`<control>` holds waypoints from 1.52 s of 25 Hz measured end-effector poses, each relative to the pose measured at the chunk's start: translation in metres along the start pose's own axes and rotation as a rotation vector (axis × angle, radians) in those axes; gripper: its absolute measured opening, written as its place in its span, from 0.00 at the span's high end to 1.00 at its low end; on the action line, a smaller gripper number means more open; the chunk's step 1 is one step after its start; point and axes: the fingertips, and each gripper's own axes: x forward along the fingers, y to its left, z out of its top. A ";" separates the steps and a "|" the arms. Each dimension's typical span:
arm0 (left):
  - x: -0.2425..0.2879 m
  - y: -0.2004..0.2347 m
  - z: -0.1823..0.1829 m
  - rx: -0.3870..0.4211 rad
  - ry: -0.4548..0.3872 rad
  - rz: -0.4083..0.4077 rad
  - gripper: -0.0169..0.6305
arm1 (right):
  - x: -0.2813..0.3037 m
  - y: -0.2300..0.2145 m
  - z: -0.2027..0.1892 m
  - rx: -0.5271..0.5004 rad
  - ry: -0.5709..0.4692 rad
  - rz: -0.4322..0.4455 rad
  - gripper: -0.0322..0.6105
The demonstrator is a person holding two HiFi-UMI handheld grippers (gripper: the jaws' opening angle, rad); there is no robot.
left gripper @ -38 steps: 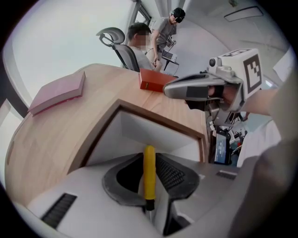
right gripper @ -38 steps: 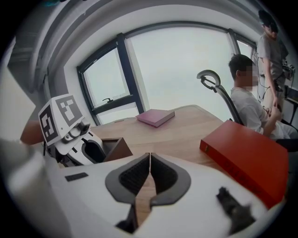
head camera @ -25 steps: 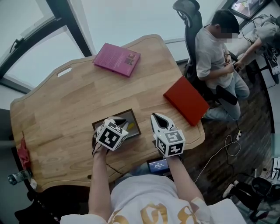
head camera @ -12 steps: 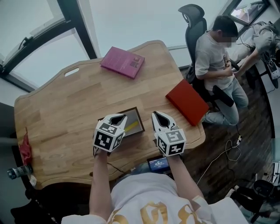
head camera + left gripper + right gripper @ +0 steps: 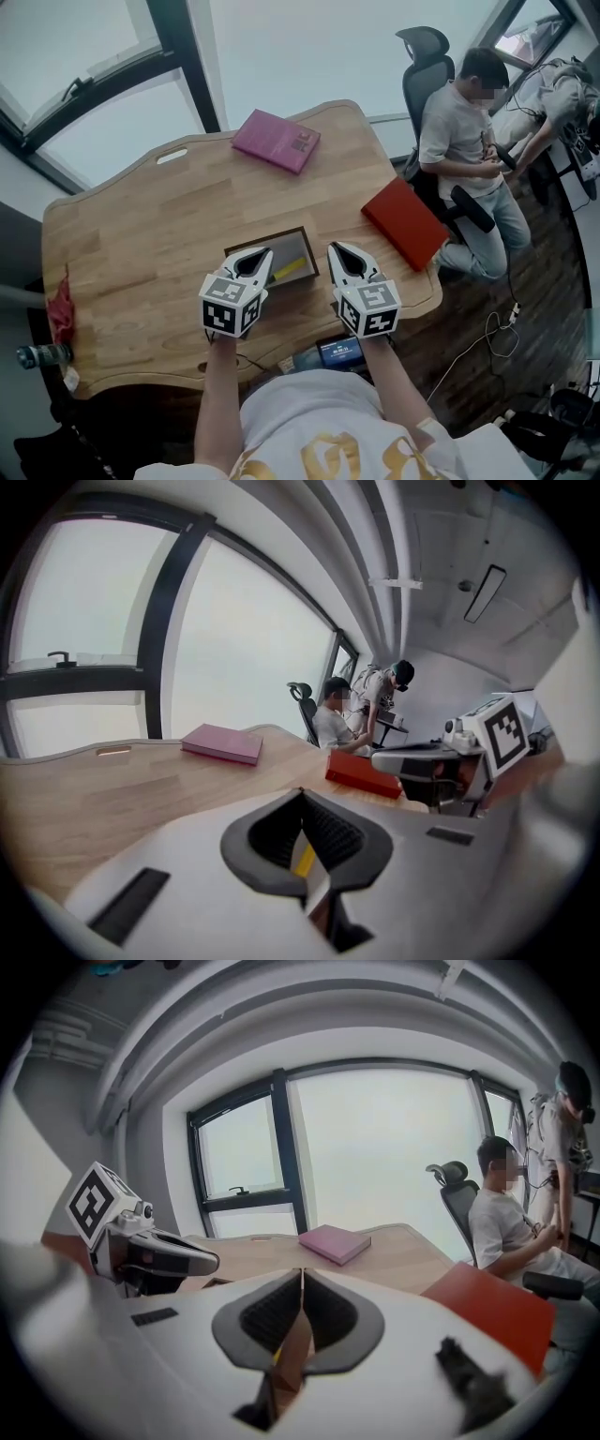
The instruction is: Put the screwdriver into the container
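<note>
One bench carries the container, its near-left corner hidden under my left hand-held gripper. The yellow screwdriver lies inside, its tip hard to make out. The left hand-held gripper and my right hand-held gripper both have jaws pressed together, empty. A second ago the left one covered more of the container.

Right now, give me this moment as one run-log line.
screwdriver: lying in container | left gripper: shut, empty | right gripper: shut, empty
</note>
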 end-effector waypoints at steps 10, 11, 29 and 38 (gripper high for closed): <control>-0.042 0.010 0.015 -0.045 -0.146 0.105 0.95 | -0.018 0.029 0.018 -0.014 -0.076 0.032 0.90; -0.045 0.012 0.016 0.000 -0.146 0.151 0.95 | -0.019 0.031 0.019 -0.014 -0.078 0.037 0.90; -0.060 0.004 0.029 0.117 -0.185 0.254 0.95 | -0.031 0.034 0.031 -0.028 -0.125 0.042 0.90; -0.058 0.002 0.028 0.125 -0.185 0.246 0.95 | -0.031 0.032 0.027 -0.008 -0.127 0.045 0.90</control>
